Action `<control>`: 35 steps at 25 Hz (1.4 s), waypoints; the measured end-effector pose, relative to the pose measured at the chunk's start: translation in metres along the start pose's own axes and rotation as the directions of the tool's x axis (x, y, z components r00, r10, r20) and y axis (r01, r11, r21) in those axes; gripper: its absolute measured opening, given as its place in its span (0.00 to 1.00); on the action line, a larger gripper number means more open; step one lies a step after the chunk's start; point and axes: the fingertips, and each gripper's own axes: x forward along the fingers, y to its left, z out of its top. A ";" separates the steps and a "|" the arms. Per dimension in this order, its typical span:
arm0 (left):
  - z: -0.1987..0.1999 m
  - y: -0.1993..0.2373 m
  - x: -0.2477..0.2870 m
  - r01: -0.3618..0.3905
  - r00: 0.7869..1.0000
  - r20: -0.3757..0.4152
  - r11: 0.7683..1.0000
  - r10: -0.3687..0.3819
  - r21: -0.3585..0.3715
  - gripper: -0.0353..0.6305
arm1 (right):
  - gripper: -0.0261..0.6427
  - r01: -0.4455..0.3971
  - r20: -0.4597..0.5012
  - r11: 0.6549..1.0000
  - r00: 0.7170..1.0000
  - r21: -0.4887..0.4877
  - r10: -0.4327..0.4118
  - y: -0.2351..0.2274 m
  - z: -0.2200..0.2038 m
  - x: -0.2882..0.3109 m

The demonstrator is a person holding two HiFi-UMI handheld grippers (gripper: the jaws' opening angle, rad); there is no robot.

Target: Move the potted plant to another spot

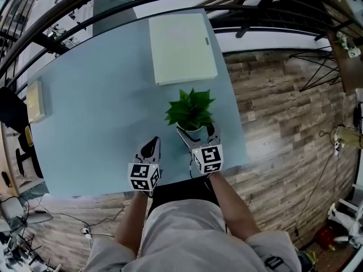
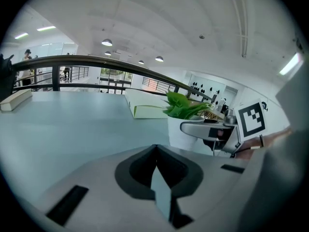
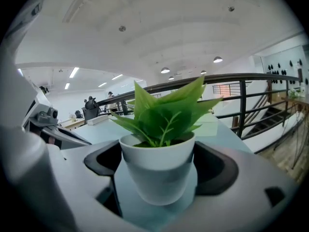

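Note:
The potted plant (image 1: 191,111), green leaves in a small white pot (image 3: 157,170), stands near the table's right front corner. My right gripper (image 1: 197,134) is shut on the pot, with one dark pad against each side of it. The left gripper view shows the pot (image 2: 184,132) with a right finger (image 2: 200,127) across its side. Whether the pot rests on the table or hangs just above it I cannot tell. To the left of the pot, over the table's front edge, my left gripper (image 1: 153,145) is shut, with nothing between its jaws.
A flat pale green box (image 1: 181,47) lies at the far side of the light blue table (image 1: 96,118). A small beige block (image 1: 36,101) sits at the left edge. Wooden floor (image 1: 283,112) begins right of the table, and dark railings curve beyond it.

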 end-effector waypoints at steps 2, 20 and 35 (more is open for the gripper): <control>0.004 -0.004 -0.002 -0.015 1.000 0.010 1.000 0.015 0.000 0.07 | 0.74 -0.020 -0.001 1.000 1.000 -0.006 0.020 -0.001 0.002 -0.004; 0.076 -0.031 -0.026 -0.104 0.981 0.165 0.995 0.101 0.007 0.07 | 0.73 -0.154 0.099 0.980 0.981 -0.124 0.167 0.005 0.082 -0.033; 0.173 -0.048 -0.074 -0.136 0.933 0.342 0.989 0.109 0.055 0.07 | 0.73 -0.213 0.350 0.961 0.899 -0.175 0.262 0.008 0.227 -0.052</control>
